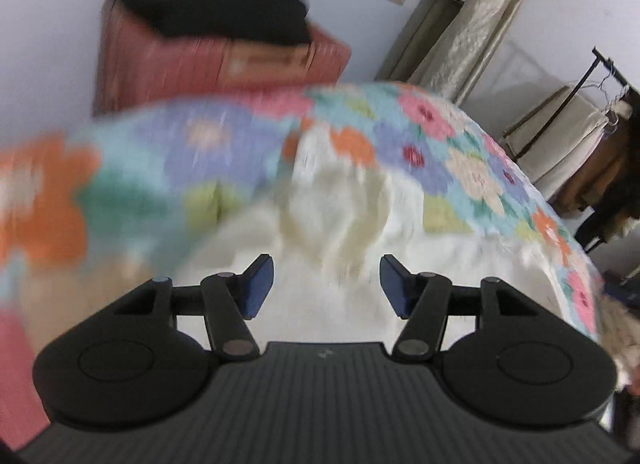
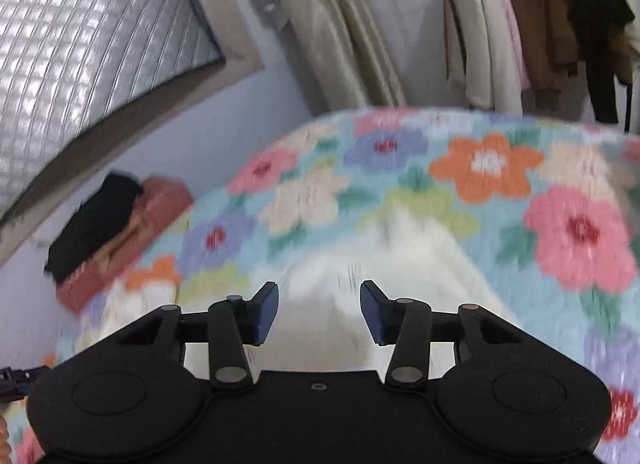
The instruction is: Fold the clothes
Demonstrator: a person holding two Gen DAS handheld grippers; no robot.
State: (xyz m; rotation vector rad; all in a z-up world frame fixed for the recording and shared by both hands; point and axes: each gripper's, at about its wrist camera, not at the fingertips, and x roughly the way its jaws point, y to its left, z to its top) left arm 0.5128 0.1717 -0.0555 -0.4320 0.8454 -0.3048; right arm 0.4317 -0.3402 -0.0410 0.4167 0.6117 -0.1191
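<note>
Both grippers are over the bed now, and everything is streaked with motion blur. The left gripper [image 1: 327, 284] has its blue pads [image 1: 256, 286] spread apart with nothing between them, released, the white garment [image 1: 332, 224] lying rumpled on the blanket [image 1: 404, 132] just beyond its tips. Same story on the other side: the right gripper [image 2: 319, 314] is let go too, jaws parted and empty, the white garment [image 2: 400, 252] spread flat on the blanket [image 2: 488, 168] directly ahead of it. That blanket is a loud one, big orange, pink, purple and cream flowers on pale blue, and the garment sits in the middle of it. Beyond the blanket's far edge in the left view stands a red box [image 1: 224, 60] with a black cloth [image 1: 216, 4] heaped on top; there is a paler patch on its front that could be a label, but it is too smeared to read. Past the blanket on the far right hangs a clothes rack [image 1: 600, 76] with coats, and beige curtains [image 2: 348, 24] drop behind the bed beside a window [image 2: 92, 32] covered in silvery quilted sheet. No writing or brand can be made out anywhere; only a small faint mark shows on the left gripper's ribbed body, unreadable.
</note>
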